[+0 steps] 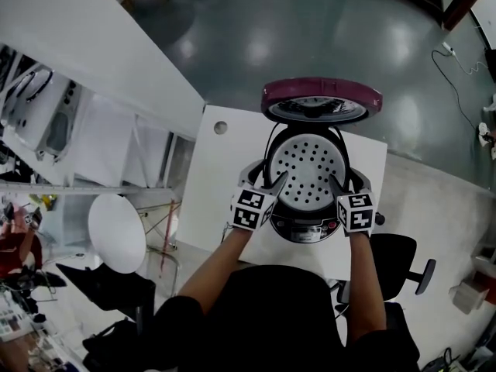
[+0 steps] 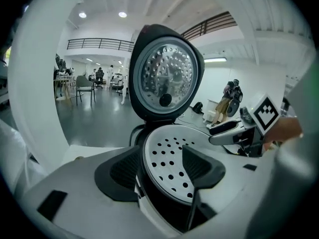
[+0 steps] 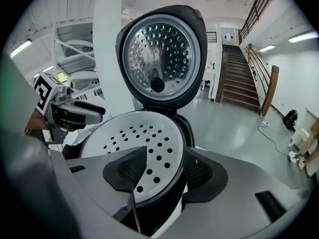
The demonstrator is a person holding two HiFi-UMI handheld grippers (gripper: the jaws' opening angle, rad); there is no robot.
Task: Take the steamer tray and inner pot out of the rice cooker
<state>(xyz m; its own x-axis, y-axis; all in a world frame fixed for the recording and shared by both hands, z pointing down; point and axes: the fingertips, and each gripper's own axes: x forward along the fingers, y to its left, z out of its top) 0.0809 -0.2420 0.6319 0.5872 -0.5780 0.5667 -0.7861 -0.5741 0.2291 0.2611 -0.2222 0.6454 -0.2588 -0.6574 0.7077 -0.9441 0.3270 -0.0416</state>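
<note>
Only gripper views show it: your L gripper [image 2: 162, 166] & R gripper [image 3: 164, 171] each straddle steamer tray [image 3: 134, 143] rim, jaws apart, no pinch. Both pitched down at rice cooker [image 1: 306, 227].

**Surface finishes, cooker station**

Steamer tray [image 1: 308, 169]: pale, smooth, satin sheen, punched holes; coated metal or plastic, can't tell. Rice cooker [image 1: 306, 225] body at frame centre: black gloss plastic. Lid shell [image 1: 322, 93] just above it: glossy maroon. Inner lid plate [image 2: 167, 81]: bright dimpled metal, near-mirror. Left gripper [image 2: 162, 166] and right gripper [image 3: 164, 171]: matt pale-grey plastic shells. Pads [image 2: 122, 168]: black, finely ribbed, rubbery look. Counter [image 1: 221, 184]: white, matt, smooth. Floor [image 1: 325, 29], upper frame: polished grey, reflects the lights.
</note>
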